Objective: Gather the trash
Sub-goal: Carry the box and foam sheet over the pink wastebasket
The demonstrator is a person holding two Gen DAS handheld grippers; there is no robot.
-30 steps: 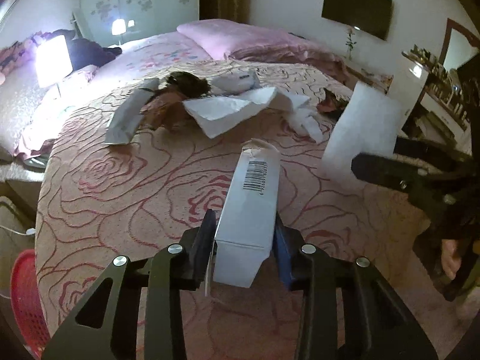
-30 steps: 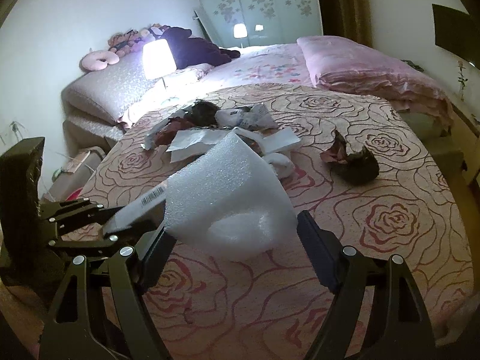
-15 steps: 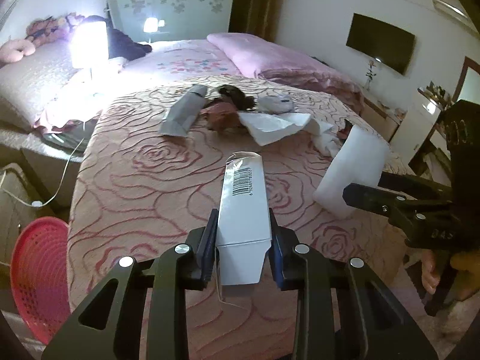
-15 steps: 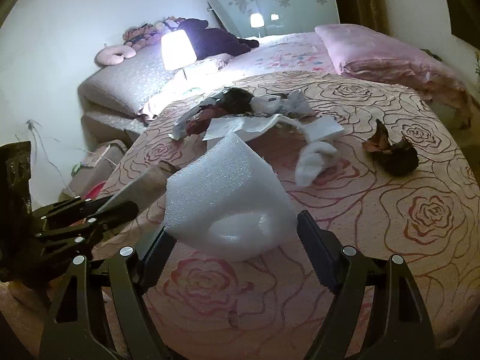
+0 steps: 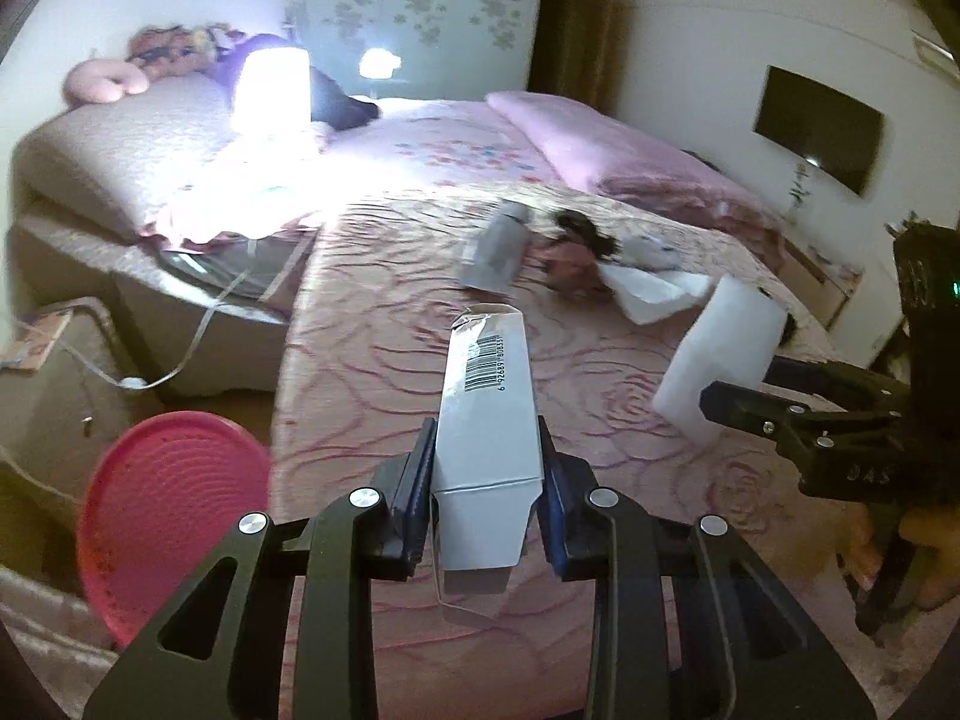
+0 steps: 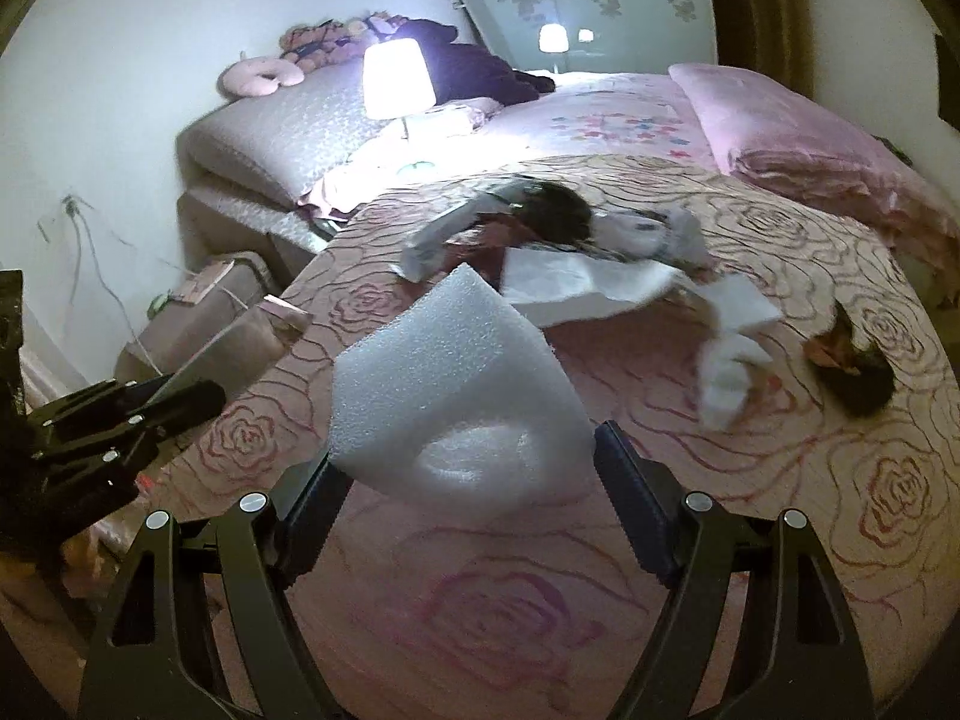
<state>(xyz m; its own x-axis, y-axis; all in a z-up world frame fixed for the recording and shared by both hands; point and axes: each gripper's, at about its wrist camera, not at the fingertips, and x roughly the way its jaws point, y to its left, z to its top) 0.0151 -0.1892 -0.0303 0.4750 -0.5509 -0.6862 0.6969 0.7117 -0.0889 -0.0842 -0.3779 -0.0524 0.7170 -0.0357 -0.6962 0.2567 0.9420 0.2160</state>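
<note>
Carton (image 5: 487, 414) pinched tight in my left gripper (image 5: 486, 483), foam (image 6: 456, 384) wedged in wide right gripper (image 6: 468, 480); both lifted for pink basket (image 5: 168, 510), 8 o'clock.

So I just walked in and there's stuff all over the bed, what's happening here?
Someone is collecting trash with two handheld grippers. The left gripper is shut on a white barcoded carton, and the right gripper is shut on a white foam sheet. A red basket sits on the floor beside the bed. More crumpled paper and wrappers lie on the rose bedspread, not yet picked up.
</note>
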